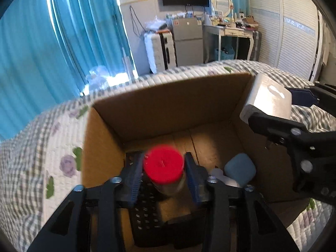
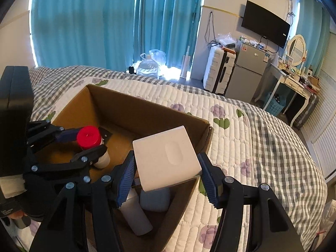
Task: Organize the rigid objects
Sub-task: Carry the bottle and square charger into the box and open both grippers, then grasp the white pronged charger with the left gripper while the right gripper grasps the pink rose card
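Left wrist view: over the cardboard box [image 1: 168,105], my left gripper [image 1: 163,173] clamps a red-capped jar [image 1: 162,163]; my right gripper [image 2: 166,171] pinches a white box [image 2: 166,157], which I judge could catch the rim.

Daylight glowing through blue curtains [image 2: 84,25], dim shadowed box interior [image 1: 168,109], blurred red lid [image 1: 162,163], fisheye-warped dark edges.

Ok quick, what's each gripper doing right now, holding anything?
Left gripper: shut on the red-capped jar, over the cardboard box.
Right gripper: shut on the white square box, above the cardboard box.
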`<state>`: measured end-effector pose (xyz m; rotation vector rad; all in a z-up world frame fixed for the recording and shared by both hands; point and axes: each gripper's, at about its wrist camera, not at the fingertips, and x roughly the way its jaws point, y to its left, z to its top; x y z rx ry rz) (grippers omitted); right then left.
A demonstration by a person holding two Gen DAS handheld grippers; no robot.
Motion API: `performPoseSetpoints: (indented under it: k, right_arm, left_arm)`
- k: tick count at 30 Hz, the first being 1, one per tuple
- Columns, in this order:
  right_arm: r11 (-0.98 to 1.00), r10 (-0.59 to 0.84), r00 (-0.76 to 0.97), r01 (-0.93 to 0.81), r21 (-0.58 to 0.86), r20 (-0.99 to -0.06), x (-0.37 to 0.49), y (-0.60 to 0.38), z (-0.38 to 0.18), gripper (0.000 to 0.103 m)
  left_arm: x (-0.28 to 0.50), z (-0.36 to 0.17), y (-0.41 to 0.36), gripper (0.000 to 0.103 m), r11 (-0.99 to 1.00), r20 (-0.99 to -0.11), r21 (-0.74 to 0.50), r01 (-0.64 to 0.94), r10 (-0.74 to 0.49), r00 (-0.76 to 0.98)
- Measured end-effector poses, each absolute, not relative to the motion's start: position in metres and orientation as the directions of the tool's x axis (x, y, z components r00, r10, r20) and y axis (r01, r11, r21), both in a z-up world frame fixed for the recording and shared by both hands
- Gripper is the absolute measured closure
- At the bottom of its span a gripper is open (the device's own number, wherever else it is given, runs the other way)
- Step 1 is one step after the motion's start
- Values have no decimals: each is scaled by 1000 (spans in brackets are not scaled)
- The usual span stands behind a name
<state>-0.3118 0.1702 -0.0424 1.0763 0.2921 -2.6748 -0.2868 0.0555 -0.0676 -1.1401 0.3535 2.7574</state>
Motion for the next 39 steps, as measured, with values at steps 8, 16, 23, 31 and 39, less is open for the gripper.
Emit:
performPoseSetpoints:
  k: [8, 16, 23, 31, 39]
  right_arm:
    - [-958, -131, -719, 269, -99, -682, -322, 165, -40, 45]
    - [-974, -123, -737, 216, -59, -665, -323, 162, -35, 18]
    - [-987, -80, -758, 149, -53, -647, -278, 183, -2, 15]
    - [-987, -68, -810, 138, -76, -582, -189, 197, 52, 4]
    - [-981, -124, -806, 186, -50, -579, -138, 191, 42, 2]
  left_arm:
    - [-278, -57, 48, 17, -969, -678, 154, -192, 38, -734]
    - [-249, -32, 39, 6, -975, -647, 128, -181, 56, -760]
    - [-195, 7, 25, 0, -987, -601, 101, -124, 39, -798]
    - [-126, 46, 12, 0, -995, -550, 65, -78, 29, -835]
    - [-88, 34, -3, 0, -999, -557, 40, -33, 6, -830]
